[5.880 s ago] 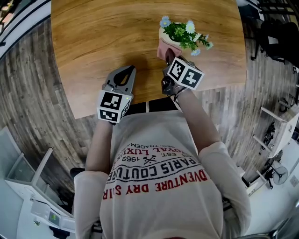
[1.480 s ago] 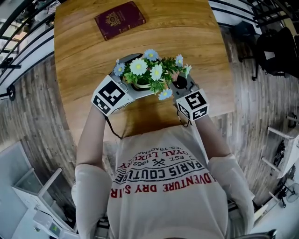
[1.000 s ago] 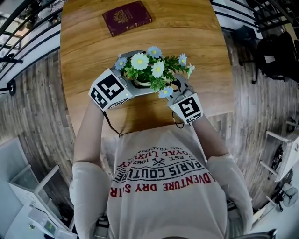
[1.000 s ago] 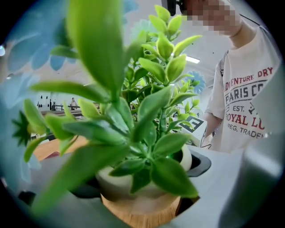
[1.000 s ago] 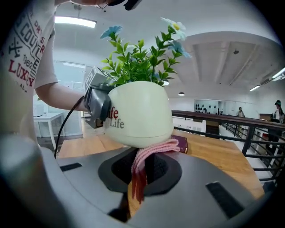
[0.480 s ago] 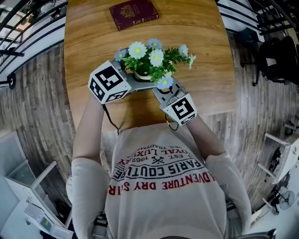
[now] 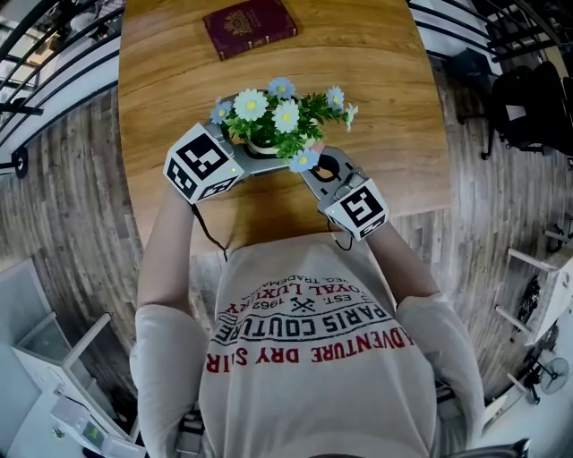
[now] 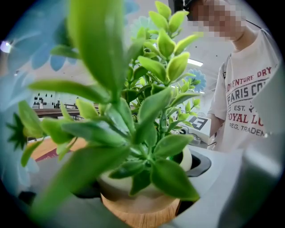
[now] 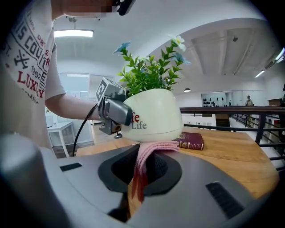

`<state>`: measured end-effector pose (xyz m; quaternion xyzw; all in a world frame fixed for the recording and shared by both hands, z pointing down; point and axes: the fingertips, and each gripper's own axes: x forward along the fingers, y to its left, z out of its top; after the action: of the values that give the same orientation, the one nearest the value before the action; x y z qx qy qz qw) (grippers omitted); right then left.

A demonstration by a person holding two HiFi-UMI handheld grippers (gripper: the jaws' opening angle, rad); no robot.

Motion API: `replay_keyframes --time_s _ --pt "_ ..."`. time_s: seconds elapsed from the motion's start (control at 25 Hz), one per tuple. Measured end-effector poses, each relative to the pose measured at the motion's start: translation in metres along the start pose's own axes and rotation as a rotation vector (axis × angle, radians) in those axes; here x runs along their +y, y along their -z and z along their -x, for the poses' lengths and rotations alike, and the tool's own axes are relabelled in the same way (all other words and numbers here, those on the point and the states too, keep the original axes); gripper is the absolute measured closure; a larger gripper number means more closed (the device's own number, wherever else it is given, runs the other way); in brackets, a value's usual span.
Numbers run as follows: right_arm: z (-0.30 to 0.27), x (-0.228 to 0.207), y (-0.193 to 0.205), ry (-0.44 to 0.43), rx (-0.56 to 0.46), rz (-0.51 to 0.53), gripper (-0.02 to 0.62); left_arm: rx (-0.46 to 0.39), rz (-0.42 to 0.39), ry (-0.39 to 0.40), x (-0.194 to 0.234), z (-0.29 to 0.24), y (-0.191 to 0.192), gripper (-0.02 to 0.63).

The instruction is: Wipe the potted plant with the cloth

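The potted plant [image 7: 279, 118] has a cream pot [image 9: 153, 115] printed with "Life", green leaves and white and blue flowers. My left gripper [image 7: 253, 157] is shut on the pot [image 8: 144, 187] from its side and holds it a little above the table. My right gripper [image 7: 320, 170] sits just below and in front of the pot, shut on a pink cloth [image 9: 147, 153]. In the right gripper view the cloth's top edge presses against the pot's underside. Leaves fill most of the left gripper view and hide its jaws.
A dark red book [image 7: 249, 25] lies at the far side of the wooden table [image 7: 394, 107]. The table's near edge is right under my grippers. Black railings [image 7: 54, 27] and wood-plank floor surround the table.
Six seconds ago the pot stood on the table and the left gripper was empty; now it grips the pot. Over the last second the right gripper slid left, then back right under it.
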<state>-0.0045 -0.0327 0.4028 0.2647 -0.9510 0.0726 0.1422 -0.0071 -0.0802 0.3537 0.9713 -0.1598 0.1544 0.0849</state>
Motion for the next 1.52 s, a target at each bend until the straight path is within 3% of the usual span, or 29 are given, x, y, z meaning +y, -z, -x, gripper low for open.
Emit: replay_keyframes --time_s 0.28,0.56,0.8,1.0,1.36,1.52 --pt "0.019 -0.031 0.007 0.067 0.011 -0.010 0.558 0.003 -0.007 -0.004 -0.003 -0.009 0.005 0.077" --pt "0.040 -0.074 0.021 0.184 -0.008 -0.128 0.558 0.011 -0.063 -0.069 -0.006 -0.023 0.015 0.077" --pt "0.068 -0.131 0.037 0.353 0.026 -0.151 0.558 0.075 -0.100 -0.083 -0.009 -0.047 0.059 0.077" --pt "0.091 -0.167 0.039 0.441 0.019 -0.192 0.558 0.177 -0.108 -0.082 -0.014 -0.072 0.105 0.077" --pt "0.099 -0.187 0.052 0.439 0.060 -0.171 0.558 0.217 -0.092 -0.057 -0.018 -0.110 0.144 0.078" --pt "0.098 -0.194 0.061 0.440 0.066 -0.207 0.558 0.229 -0.097 -0.031 -0.022 -0.121 0.155 0.077"
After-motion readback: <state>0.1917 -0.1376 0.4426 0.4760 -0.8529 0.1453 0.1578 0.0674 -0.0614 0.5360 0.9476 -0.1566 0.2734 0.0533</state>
